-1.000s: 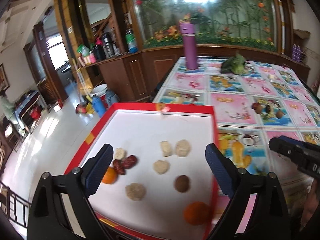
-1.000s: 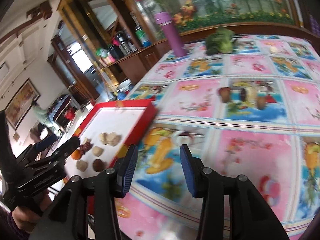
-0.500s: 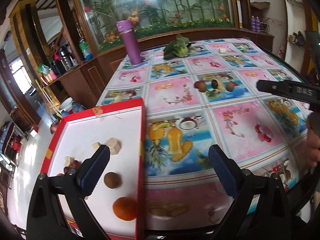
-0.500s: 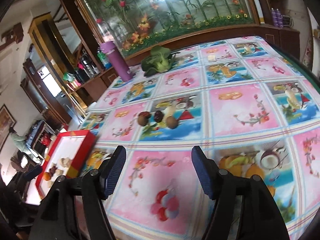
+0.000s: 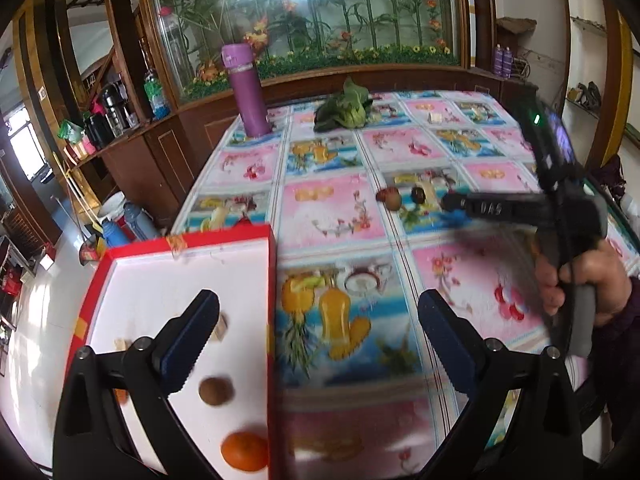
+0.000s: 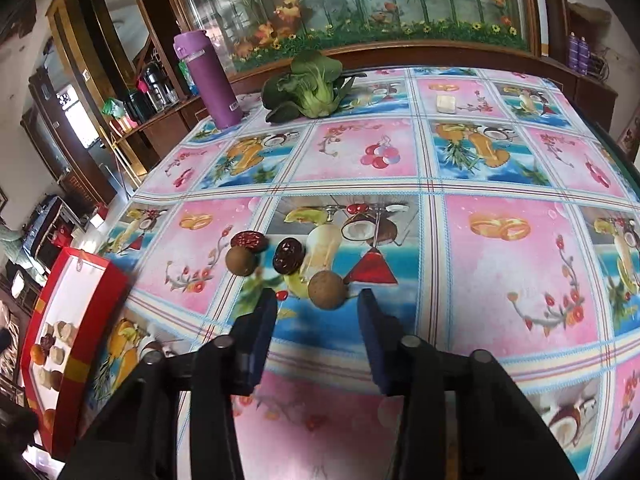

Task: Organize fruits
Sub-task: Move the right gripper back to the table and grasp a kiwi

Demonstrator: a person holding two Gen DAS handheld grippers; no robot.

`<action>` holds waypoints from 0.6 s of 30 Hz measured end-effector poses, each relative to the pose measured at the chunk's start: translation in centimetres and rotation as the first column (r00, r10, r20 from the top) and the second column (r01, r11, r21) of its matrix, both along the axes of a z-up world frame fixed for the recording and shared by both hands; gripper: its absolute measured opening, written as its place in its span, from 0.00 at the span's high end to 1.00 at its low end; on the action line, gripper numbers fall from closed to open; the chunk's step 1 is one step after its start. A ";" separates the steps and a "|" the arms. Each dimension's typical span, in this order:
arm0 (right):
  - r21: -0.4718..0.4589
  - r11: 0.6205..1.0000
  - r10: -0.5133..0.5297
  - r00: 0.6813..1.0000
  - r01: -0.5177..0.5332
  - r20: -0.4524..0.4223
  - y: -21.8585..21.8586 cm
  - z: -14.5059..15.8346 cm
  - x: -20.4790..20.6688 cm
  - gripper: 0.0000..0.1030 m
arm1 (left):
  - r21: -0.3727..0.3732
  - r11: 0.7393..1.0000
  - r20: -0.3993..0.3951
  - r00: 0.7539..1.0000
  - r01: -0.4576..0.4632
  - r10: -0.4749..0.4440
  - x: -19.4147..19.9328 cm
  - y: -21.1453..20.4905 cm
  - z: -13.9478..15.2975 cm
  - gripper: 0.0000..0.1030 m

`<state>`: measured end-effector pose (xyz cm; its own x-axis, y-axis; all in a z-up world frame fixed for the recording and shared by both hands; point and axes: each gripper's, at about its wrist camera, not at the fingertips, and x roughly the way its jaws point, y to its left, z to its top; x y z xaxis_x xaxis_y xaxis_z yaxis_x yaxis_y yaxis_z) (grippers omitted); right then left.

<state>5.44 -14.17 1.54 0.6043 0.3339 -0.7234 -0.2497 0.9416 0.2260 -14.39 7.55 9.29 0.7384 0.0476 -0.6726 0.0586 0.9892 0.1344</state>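
Both gape empty: right hand-held gripper near a longan; left hand-held gripper hides tray fruit (blurred).

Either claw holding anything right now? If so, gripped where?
Nothing held. Left claw is open over the red tray's edge; right claw is open just short of the nearest brown round fruit, not touching it.
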 end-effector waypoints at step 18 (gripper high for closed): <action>0.130 0.988 -0.072 0.995 0.081 -0.075 -3.6 -1.0 3.0 0.80 | 0.004 0.985 -0.038 0.984 0.173 -0.173 10.3 -5.5 -0.9 0.20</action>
<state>8.45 -17.77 0.58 0.5811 0.3845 -0.7173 -0.1570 0.9177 0.3648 -4.13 2.03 8.35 0.7103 -0.0732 -0.7000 0.2335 0.9628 0.1362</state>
